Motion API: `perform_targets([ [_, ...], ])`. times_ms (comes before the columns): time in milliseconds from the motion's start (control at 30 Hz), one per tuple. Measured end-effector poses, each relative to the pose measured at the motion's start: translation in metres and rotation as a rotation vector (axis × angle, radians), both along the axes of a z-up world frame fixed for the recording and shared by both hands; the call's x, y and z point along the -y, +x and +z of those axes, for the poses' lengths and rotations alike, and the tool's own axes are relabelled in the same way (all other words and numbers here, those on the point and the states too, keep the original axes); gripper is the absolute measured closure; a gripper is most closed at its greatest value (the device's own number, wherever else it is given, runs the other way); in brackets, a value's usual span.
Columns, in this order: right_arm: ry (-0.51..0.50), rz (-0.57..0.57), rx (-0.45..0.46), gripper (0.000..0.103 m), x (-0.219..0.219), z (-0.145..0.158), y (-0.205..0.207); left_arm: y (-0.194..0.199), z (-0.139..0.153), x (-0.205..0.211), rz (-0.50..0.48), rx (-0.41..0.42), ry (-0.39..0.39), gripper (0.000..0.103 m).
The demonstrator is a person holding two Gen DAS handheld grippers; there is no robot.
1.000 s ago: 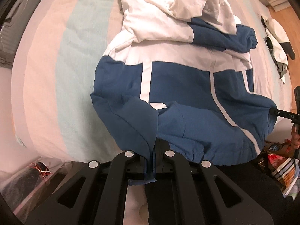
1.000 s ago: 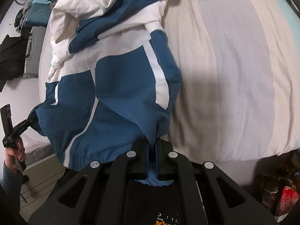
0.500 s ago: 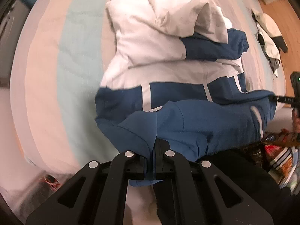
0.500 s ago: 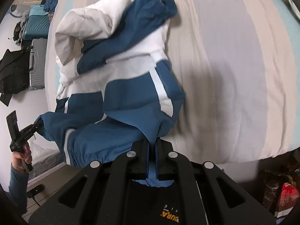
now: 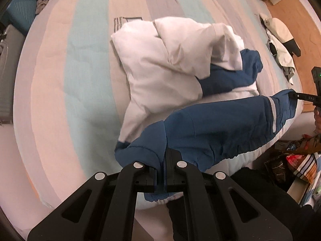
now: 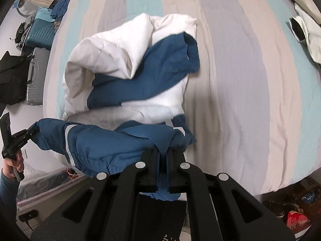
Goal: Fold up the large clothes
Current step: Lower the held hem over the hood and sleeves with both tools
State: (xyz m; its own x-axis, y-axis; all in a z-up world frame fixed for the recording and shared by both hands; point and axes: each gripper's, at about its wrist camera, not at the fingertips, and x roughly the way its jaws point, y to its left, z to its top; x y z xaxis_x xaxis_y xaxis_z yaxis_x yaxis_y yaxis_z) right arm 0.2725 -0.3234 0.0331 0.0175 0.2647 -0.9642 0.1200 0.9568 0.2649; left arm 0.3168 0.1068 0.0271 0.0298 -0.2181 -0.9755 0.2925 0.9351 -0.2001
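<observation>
A blue and white jacket [image 5: 166,76] lies on a striped bed [image 5: 60,80], its white upper part and hood bunched at the far end. My left gripper [image 5: 163,166] is shut on one corner of the blue hem. My right gripper [image 6: 163,160] is shut on the other hem corner. The hem [image 6: 104,140] stretches between them, lifted above the bed's near edge and carried over the jacket's lower half. Across the hem, the right gripper [image 5: 295,96] pinches its corner at the right edge of the left wrist view, and the left gripper [image 6: 30,133] shows at the left of the right wrist view.
A second pale garment [image 5: 280,46] lies at the bed's right side. Suitcases [image 6: 38,76] and piled clothes stand on the floor to the left. A cluttered pile of coloured things [image 5: 297,156] sits beside the bed's near right corner. A person's hand [image 6: 14,162] holds the left handle.
Both grippers have risen and moved toward the far end with the hem. The blue lower half, flat a second ago, is now folding over itself and mostly hidden under the lifted hem.
</observation>
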Motion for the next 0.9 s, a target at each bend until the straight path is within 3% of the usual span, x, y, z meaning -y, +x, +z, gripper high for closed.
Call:
perform_targets([
  [900, -0.068, -0.01, 0.202, 0.1, -0.008, 0.031, 0.153, 0.143, 0.024, 0.005, -0.003, 0.17, -0.021, 0.101],
])
